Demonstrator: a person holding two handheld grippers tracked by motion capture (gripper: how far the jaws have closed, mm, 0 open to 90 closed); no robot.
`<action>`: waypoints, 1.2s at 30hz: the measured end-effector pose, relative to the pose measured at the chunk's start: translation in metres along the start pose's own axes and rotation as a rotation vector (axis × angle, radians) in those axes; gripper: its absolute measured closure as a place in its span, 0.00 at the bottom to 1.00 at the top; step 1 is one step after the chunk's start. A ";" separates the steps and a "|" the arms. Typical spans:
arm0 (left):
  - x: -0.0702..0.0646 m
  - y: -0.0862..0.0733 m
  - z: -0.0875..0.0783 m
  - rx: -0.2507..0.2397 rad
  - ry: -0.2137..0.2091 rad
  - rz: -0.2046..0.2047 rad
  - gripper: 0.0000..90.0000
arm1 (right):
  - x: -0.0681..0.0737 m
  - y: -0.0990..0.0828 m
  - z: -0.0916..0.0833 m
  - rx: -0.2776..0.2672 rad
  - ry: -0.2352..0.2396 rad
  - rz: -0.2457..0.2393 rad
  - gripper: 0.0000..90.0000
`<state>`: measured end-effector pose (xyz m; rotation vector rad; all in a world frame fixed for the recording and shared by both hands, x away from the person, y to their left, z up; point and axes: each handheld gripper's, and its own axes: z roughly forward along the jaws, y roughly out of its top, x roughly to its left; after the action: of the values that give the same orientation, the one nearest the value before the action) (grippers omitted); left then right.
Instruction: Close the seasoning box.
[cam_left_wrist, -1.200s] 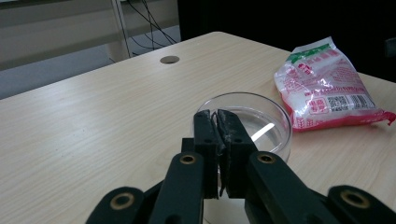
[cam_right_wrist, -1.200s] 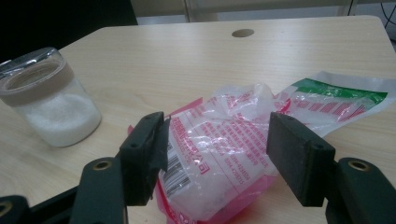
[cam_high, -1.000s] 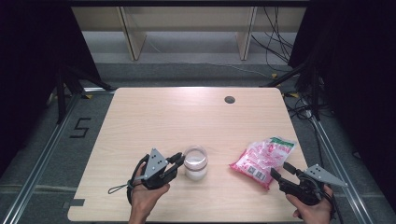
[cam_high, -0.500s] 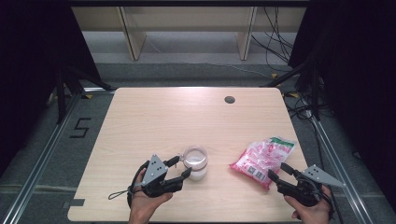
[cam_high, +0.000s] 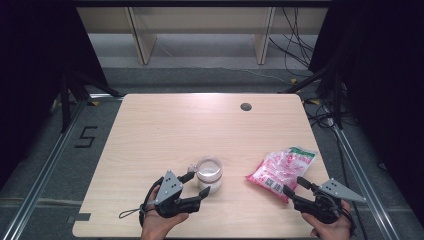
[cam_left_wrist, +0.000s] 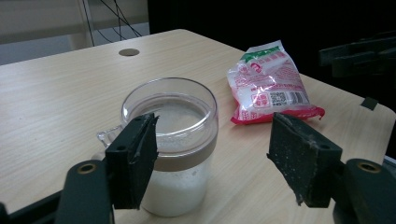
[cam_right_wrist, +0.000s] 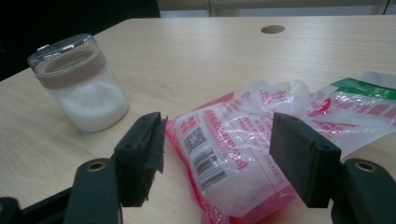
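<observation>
On the pale wooden desk (cam_high: 165, 130), the left claw (cam_high: 196, 184) has just been opening and stands released beside the clear glass jar of white grains (cam_high: 209, 174). Farther right, the right claw (cam_high: 295, 187) gapes unclenched around the near end of the pink-and-white plastic packet (cam_high: 280, 169).

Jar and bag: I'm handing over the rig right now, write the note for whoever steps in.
Left gripper: open, jaws have just been opening; the jar stands partly between them, pads off it.
Right gripper: open, jaws on either side of the near end of the pink bag, not pressing.
Jar: upright on the table, holding white granules, left of the bag.
Done: jar set down and released.
Left: probably gripping the bag; nothing is held.
</observation>
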<state>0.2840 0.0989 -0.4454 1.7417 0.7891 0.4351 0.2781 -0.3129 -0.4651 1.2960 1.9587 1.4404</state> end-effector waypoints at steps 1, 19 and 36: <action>-0.001 0.000 -0.001 0.003 -0.002 0.006 0.35 | 0.000 0.000 0.000 0.007 0.001 -0.016 0.39; -0.011 -0.017 0.004 0.032 0.019 0.002 0.33 | 0.004 -0.006 0.003 0.026 0.024 -0.031 0.39; -0.027 -0.045 0.010 0.061 0.015 -0.004 0.31 | 0.013 -0.020 -0.001 0.099 0.073 -0.077 0.35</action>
<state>0.2587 0.0805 -0.4880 1.7951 0.8247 0.4258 0.2617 -0.3032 -0.4802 1.2106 2.1281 1.3885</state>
